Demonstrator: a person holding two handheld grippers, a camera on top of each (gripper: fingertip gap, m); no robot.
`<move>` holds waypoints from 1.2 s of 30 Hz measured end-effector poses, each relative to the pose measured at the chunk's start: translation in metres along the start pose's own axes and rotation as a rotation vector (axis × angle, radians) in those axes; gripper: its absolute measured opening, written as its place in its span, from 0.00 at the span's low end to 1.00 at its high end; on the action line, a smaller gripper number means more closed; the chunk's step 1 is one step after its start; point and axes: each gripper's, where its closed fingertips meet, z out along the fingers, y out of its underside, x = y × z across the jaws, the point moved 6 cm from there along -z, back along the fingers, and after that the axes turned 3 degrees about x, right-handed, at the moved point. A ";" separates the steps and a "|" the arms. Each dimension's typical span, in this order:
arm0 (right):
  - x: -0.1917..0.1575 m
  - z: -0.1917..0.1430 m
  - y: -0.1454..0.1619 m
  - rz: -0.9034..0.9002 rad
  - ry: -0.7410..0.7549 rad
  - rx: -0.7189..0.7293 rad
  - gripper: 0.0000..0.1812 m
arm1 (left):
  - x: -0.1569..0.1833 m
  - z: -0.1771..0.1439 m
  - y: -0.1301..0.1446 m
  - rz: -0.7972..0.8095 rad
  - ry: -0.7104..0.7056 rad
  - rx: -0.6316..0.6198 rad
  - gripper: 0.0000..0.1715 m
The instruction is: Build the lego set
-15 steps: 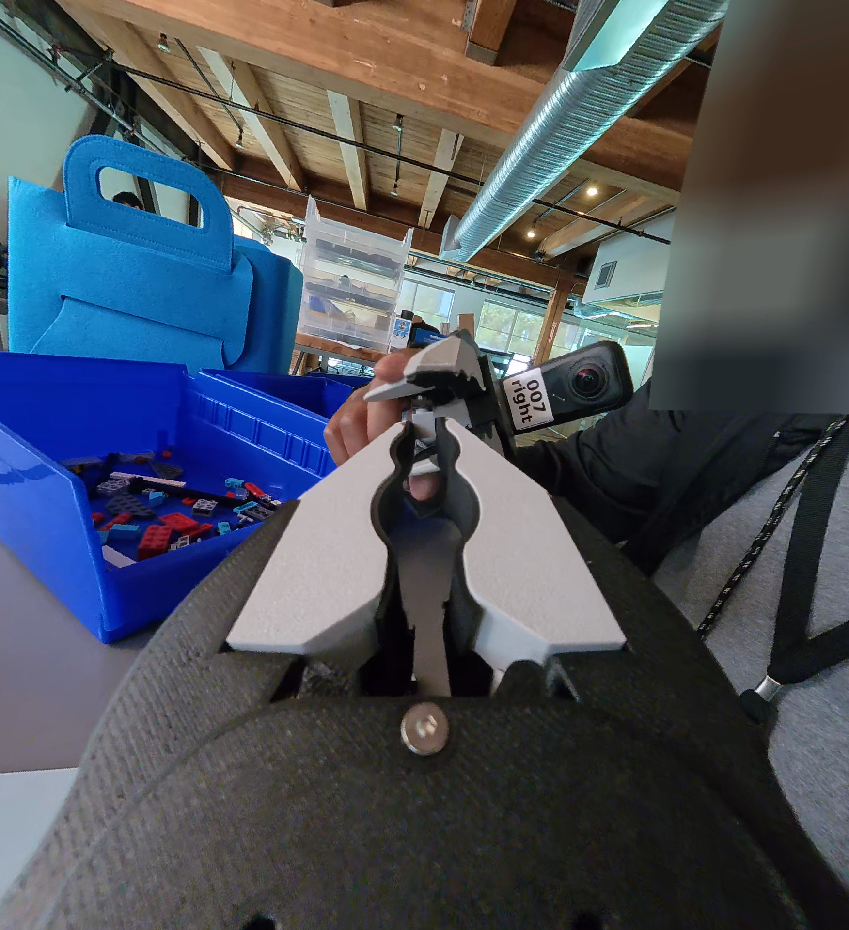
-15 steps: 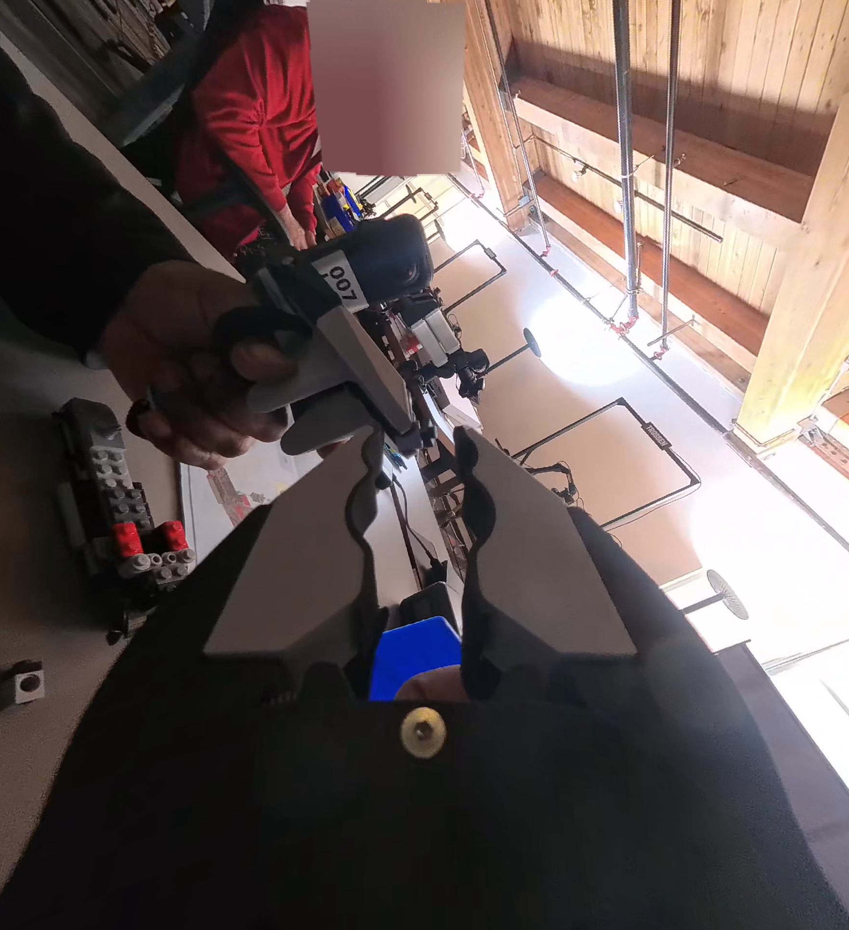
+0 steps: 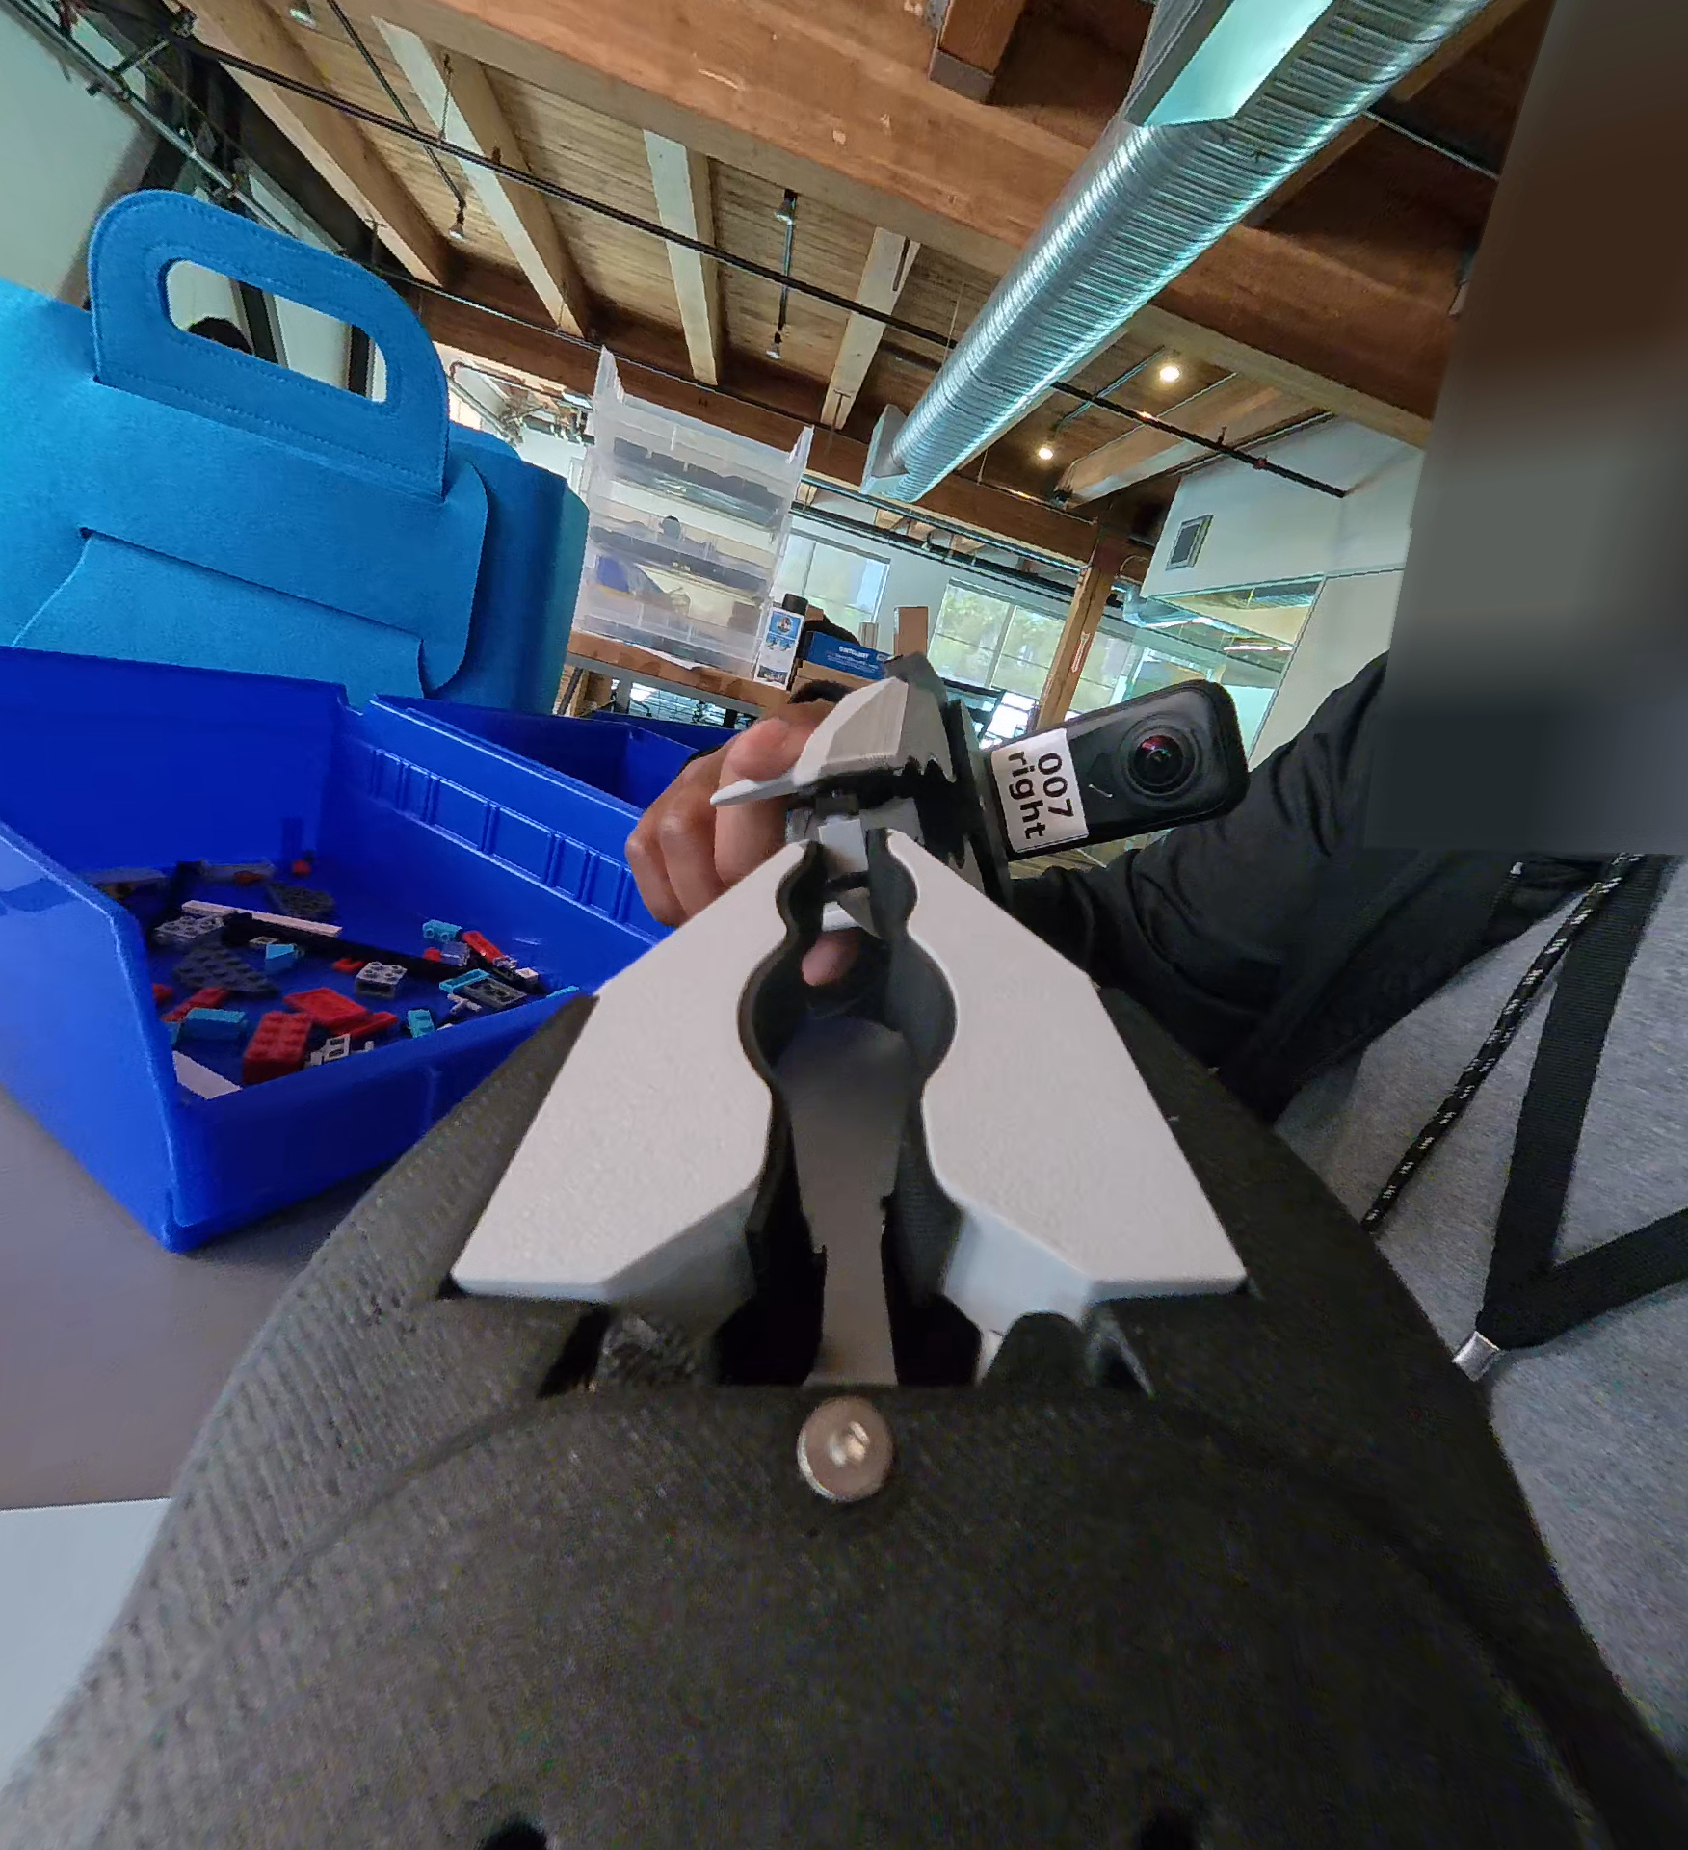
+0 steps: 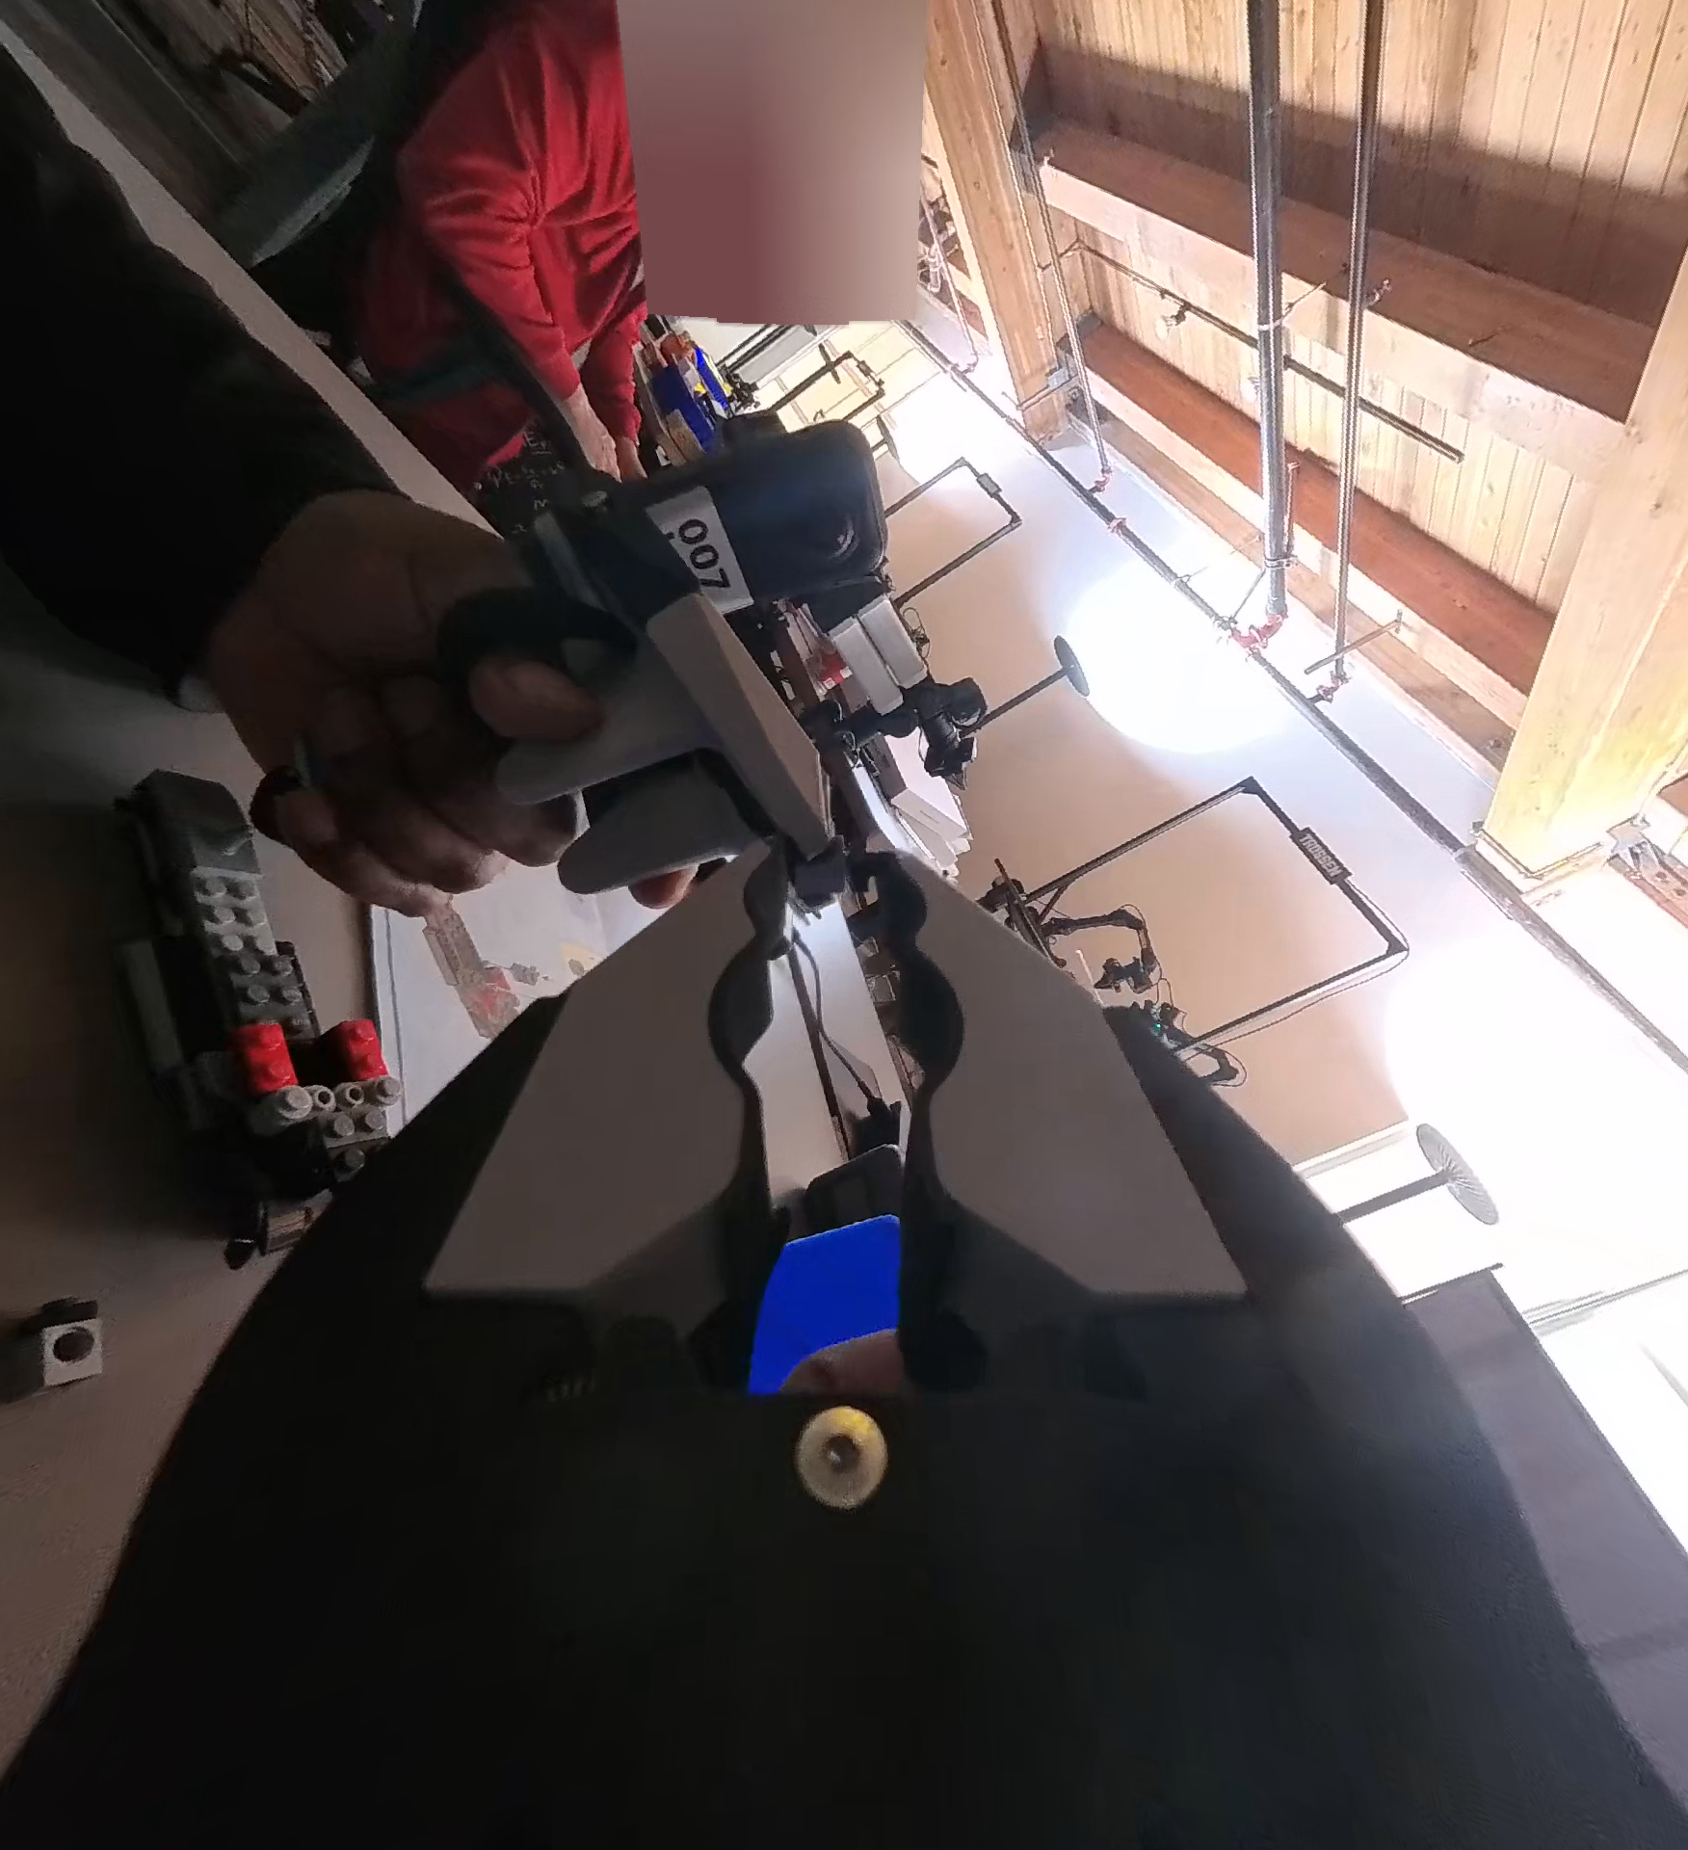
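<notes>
Lego model [image 4: 249, 1001] lies unmoved; right fingers [image 4: 620, 1101], still parted, have narrowed beside the clenched left fingers [image 3: 640, 1131].

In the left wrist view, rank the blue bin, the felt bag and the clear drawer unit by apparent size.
1. blue bin, though nearness inflates it
2. felt bag
3. clear drawer unit, farthest off, so true size unsure

The blue bin [image 3: 39, 1011] is of glossy plastic, and the bag [image 3: 249, 521] behind it is of matt blue felt with stitched seams. The left hand-held gripper [image 3: 845, 881] has matt grey fingers [image 3: 660, 1121] with a fine grain, a rough black woven-looking body and one shiny metal screw [image 3: 845, 1462]. The ceiling beams [image 3: 820, 100] are of bare wood, and the duct [image 3: 1150, 240] is of ribbed bright metal.
</notes>
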 end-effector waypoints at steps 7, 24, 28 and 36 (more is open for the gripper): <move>-0.001 0.000 0.003 -0.029 -0.019 -0.023 0.09 | -0.003 0.000 0.002 -0.038 -0.011 -0.025 0.05; -0.003 0.000 0.007 -0.087 -0.026 -0.063 0.09 | -0.008 0.000 0.005 -0.099 -0.043 -0.048 0.04; -0.002 0.001 0.006 -0.030 -0.001 -0.057 0.09 | -0.007 -0.001 0.002 -0.091 -0.043 -0.035 0.05; -0.001 0.003 0.006 0.090 0.007 -0.031 0.09 | -0.006 -0.002 0.000 -0.077 -0.042 -0.033 0.05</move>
